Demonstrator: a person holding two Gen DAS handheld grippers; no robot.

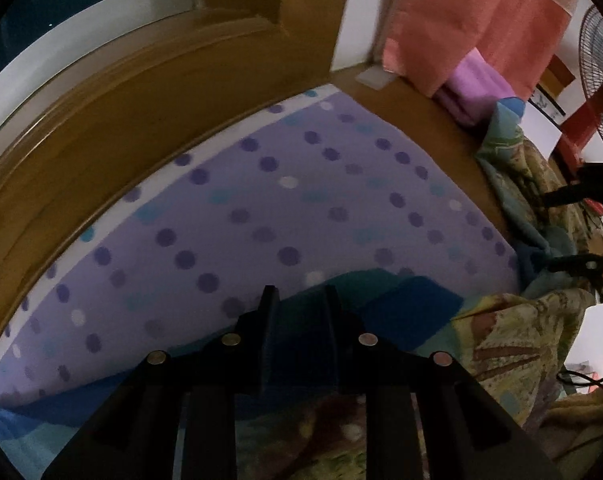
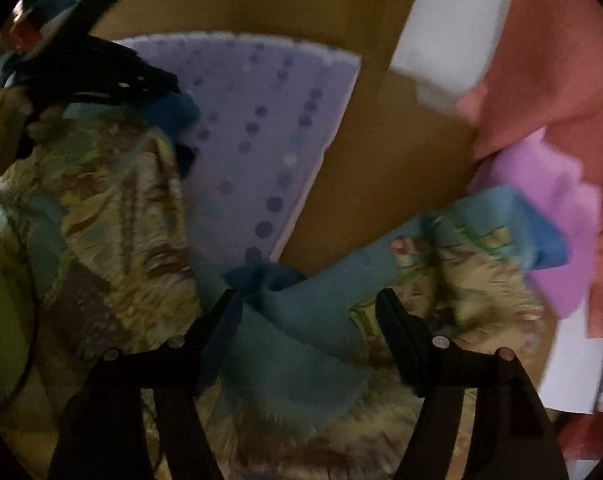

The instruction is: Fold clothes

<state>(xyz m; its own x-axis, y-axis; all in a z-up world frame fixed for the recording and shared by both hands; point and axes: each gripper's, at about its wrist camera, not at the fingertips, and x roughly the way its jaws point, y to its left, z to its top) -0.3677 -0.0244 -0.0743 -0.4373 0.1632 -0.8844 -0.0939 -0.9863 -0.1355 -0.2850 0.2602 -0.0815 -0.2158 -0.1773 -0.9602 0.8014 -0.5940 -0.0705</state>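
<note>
A patterned garment (image 1: 513, 344) in yellow-green, brown and teal with blue panels lies crumpled on a lavender dotted sheet (image 1: 285, 208). My left gripper (image 1: 299, 294) is shut on the garment's dark blue edge (image 1: 413, 304), low in the left wrist view. The right wrist view shows the same garment (image 2: 113, 216) spread from left to right, with a teal part (image 2: 325, 292) between my fingers. My right gripper (image 2: 307, 298) hangs open over that teal part, fingers wide apart. The left gripper (image 2: 121, 76) shows at upper left there, and the right gripper (image 1: 581, 232) at the far right of the left wrist view.
A wooden headboard (image 1: 113, 112) curves behind the sheet, and bare wooden board (image 2: 381, 168) lies to its right. Salmon cloth (image 1: 473, 12) hangs at the back right above folded purple cloth (image 1: 473, 84). A standing fan (image 1: 601, 80) is at the far right.
</note>
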